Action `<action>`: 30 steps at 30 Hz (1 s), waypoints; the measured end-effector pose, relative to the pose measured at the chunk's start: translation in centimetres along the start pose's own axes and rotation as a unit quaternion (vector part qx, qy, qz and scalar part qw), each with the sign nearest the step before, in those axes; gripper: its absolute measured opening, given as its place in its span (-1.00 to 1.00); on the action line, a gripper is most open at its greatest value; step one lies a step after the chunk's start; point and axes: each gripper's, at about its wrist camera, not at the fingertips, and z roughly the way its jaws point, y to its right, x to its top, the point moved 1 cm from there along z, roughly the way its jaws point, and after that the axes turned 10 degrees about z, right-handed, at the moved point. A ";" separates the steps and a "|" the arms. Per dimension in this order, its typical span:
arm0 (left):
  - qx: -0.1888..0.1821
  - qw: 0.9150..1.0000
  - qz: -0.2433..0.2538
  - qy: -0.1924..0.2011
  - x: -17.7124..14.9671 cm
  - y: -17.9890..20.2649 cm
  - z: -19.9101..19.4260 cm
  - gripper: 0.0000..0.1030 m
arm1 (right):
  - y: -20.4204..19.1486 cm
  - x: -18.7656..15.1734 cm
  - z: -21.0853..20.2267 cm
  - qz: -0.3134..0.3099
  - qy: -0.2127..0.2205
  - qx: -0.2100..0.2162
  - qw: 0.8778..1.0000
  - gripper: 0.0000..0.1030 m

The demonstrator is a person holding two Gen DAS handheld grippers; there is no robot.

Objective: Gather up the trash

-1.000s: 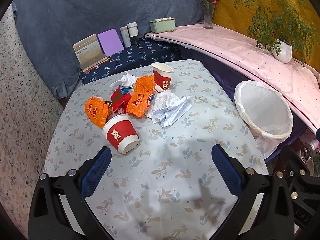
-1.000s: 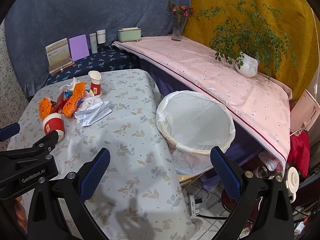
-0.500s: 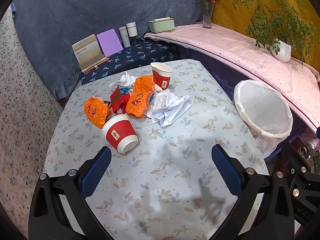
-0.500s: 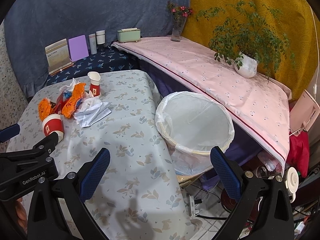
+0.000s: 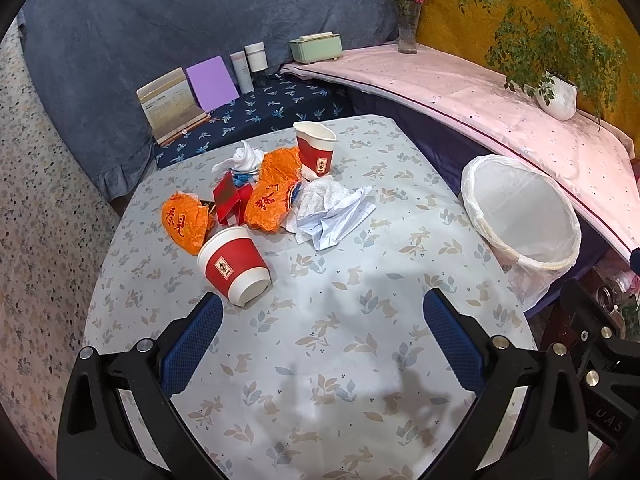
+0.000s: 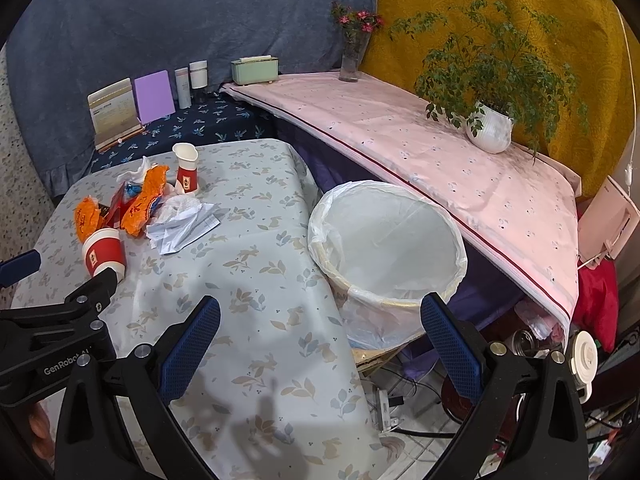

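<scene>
Crumpled orange wrappers (image 5: 272,196), creased white paper (image 5: 340,216) and a tipped red paper cup (image 5: 234,266) face your left gripper (image 5: 320,336); both it and your right gripper (image 6: 320,340) gape, holding nothing, beside the plastic-lined round bin (image 6: 384,248).

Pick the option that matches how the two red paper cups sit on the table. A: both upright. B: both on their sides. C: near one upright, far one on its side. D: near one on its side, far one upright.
D: the near red paper cup lies tipped on the table with its white base toward the camera, while the far red paper cup stands upright beyond the orange wrappers.
</scene>
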 end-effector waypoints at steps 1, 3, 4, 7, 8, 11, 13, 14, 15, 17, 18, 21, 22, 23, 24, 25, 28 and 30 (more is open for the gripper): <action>-0.001 1.000 0.001 -0.002 0.0 0.0 0.1 0.86 | 0.0 0.0 0.0 0.000 0.000 0.000 1.000 0.87; -0.002 1.000 0.001 -0.006 -0.2 0.1 0.2 0.86 | 0.0 0.0 0.0 0.000 0.000 0.000 1.000 0.87; -0.002 1.000 0.002 -0.006 -0.2 0.1 0.2 0.86 | 0.0 0.0 0.0 0.000 0.001 0.000 1.000 0.87; -0.002 1.000 0.001 -0.001 -0.2 0.1 0.1 0.86 | 0.0 0.0 0.1 0.000 0.000 -0.001 1.000 0.87; -0.003 1.000 0.001 -0.001 -0.2 0.1 0.1 0.86 | 0.0 0.0 0.0 0.000 0.000 0.000 1.000 0.87; -0.002 1.000 -0.002 0.000 -0.2 -0.1 0.1 0.86 | 0.0 0.0 0.0 0.000 0.000 0.000 1.000 0.87; -0.003 1.000 -0.002 -0.002 -0.2 -0.2 0.2 0.86 | 0.0 0.0 0.0 0.000 0.000 -0.001 1.000 0.87; -0.003 1.000 -0.002 -0.003 -0.2 -0.2 0.3 0.86 | 0.1 0.0 0.0 0.000 0.000 -0.001 1.000 0.87; -0.002 1.000 -0.002 -0.004 -0.2 -0.3 0.4 0.86 | 0.0 0.0 0.0 0.000 0.001 -0.001 1.000 0.87; -0.008 1.000 -0.007 -0.009 -0.3 -0.5 0.6 0.86 | 0.0 0.1 0.1 0.002 0.002 -0.003 1.000 0.87; -0.009 1.000 -0.008 -0.011 -0.3 -0.6 0.7 0.86 | 0.0 0.2 0.1 0.003 0.003 -0.004 1.000 0.87; -0.012 1.000 -0.017 -0.009 -0.4 -1.0 1.1 0.86 | -0.1 0.4 0.3 0.005 0.006 -0.011 1.000 0.87; -0.011 1.000 -0.021 -0.009 -0.4 -1.2 1.2 0.86 | -0.2 0.4 0.4 0.006 0.007 -0.012 1.000 0.87; -0.010 1.000 -0.024 -0.009 -0.5 -1.4 1.3 0.86 | -0.3 0.4 0.4 0.007 0.009 -0.013 1.000 0.87; -0.009 1.000 -0.028 -0.008 -0.5 -1.6 1.5 0.86 | -0.4 0.5 0.5 0.010 0.011 -0.012 1.000 0.87; -0.006 0.999 -0.032 -0.008 -0.6 -1.9 1.7 0.86 | -0.5 0.5 0.7 0.012 0.011 -0.013 1.000 0.87; -0.007 0.999 -0.039 -0.016 -0.7 -2.8 2.5 0.86 | -0.8 0.4 1.1 0.016 0.015 -0.018 1.000 0.87; -0.009 0.999 -0.044 -0.022 -0.9 -3.5 3.1 0.86 | -1.1 0.5 1.4 0.016 0.015 -0.020 1.000 0.87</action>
